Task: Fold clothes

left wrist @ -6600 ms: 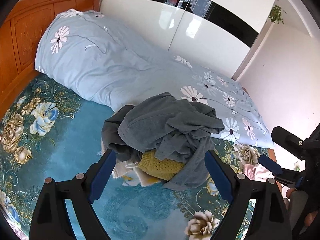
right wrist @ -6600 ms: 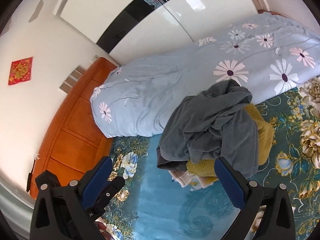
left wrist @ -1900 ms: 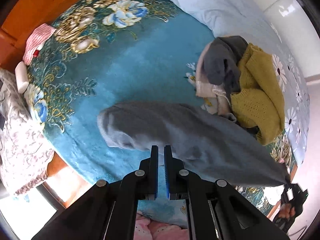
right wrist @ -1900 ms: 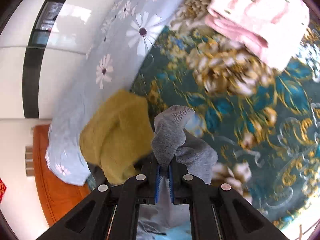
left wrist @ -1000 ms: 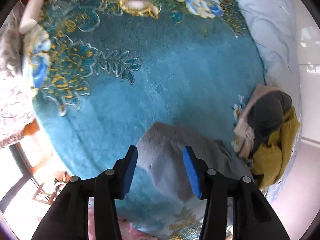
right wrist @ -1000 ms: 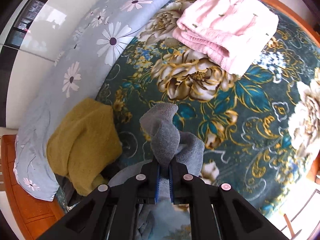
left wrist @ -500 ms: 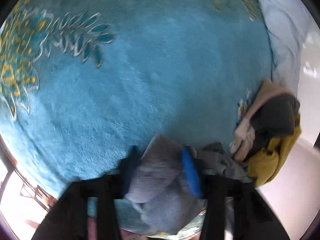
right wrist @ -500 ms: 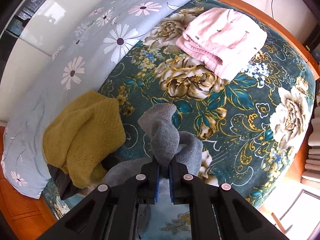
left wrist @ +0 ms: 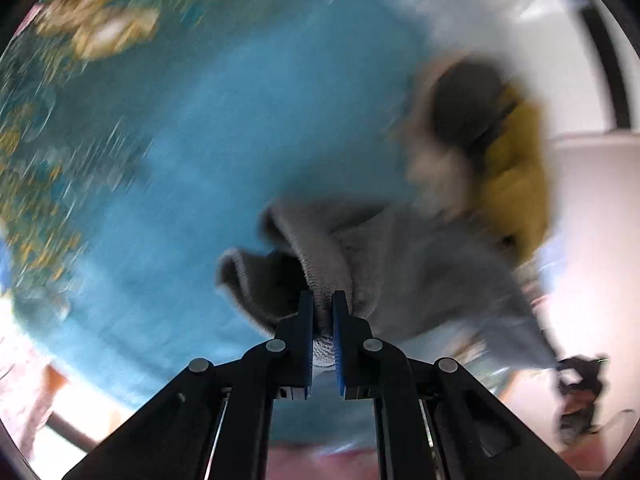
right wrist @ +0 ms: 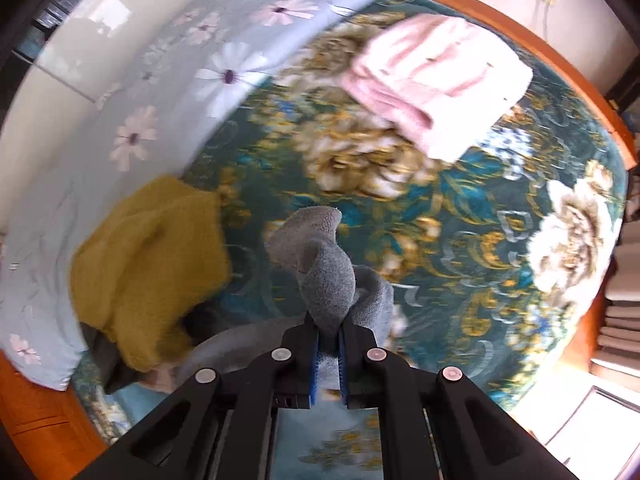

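Note:
A grey garment [left wrist: 400,268] hangs stretched above the bed between both grippers. My left gripper [left wrist: 322,300] is shut on its ribbed edge; the left wrist view is motion-blurred. My right gripper [right wrist: 328,330] is shut on another part of the grey garment [right wrist: 320,260], with a fold sticking up past the jaws. A pile with a mustard knit sweater [right wrist: 152,256] and a dark grey piece [left wrist: 464,104] lies on the bed beyond.
The bed has a teal floral blanket [right wrist: 460,240] and a pale blue daisy duvet [right wrist: 168,80]. A folded pink garment [right wrist: 436,76] lies at the far right. The wooden bed frame [right wrist: 560,64] edges the blanket. The other gripper shows small in the left wrist view [left wrist: 576,376].
My left gripper, open one second ago, has shut on the grey garment's edge and swings quickly. My right gripper stays shut on the garment and has shifted slightly.

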A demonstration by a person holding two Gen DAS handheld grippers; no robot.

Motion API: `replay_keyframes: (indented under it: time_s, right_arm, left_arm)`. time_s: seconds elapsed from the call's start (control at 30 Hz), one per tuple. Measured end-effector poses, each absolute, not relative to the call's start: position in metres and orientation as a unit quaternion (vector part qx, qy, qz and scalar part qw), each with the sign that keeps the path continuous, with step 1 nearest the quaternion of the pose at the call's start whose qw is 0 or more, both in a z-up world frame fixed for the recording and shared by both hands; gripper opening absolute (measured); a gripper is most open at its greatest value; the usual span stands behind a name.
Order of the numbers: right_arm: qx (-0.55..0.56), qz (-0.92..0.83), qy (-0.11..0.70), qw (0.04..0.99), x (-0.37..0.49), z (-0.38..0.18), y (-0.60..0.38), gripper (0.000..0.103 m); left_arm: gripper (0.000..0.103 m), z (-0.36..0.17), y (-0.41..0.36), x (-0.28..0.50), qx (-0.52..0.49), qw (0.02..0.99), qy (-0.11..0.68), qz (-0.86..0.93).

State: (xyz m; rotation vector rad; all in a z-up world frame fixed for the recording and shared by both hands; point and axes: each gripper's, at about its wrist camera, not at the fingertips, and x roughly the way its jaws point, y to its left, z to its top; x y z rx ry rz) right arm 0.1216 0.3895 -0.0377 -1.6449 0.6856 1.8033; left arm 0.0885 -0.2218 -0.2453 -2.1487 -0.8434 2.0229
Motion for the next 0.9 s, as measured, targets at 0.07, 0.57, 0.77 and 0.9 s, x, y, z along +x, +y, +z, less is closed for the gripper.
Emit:
replay_keyframes:
  time_s: [0.07,0.57,0.77,0.9]
  right_arm:
    - [-0.628,0.658,0.268,0.317,0.135,-0.048,0.401,0.008]
    - [-0.648,0.646,0.253,0.315,0.135,-0.052,0.394,0.008]
    - [-0.642,0.653,0.248,0.315,0.127,-0.04,0.389,0.008]
    - [-0.634,0.655,0.252,0.325,0.127,-0.037,0.386,0.008]
  left_arm:
    - [0.008,-0.274,-0.223,0.101,-0.734,0.003,-0.273,0.622]
    - [0.048,-0.306,-0.25,0.051,-0.685,-0.042,-0.427,0.589]
    - [0.003,-0.311,-0.221,0.035,-0.691,-0.027,-0.413,0.593]
    - [0.002,-0.282,-0.208,0.029,-0.672,0.013,-0.38,0.636]
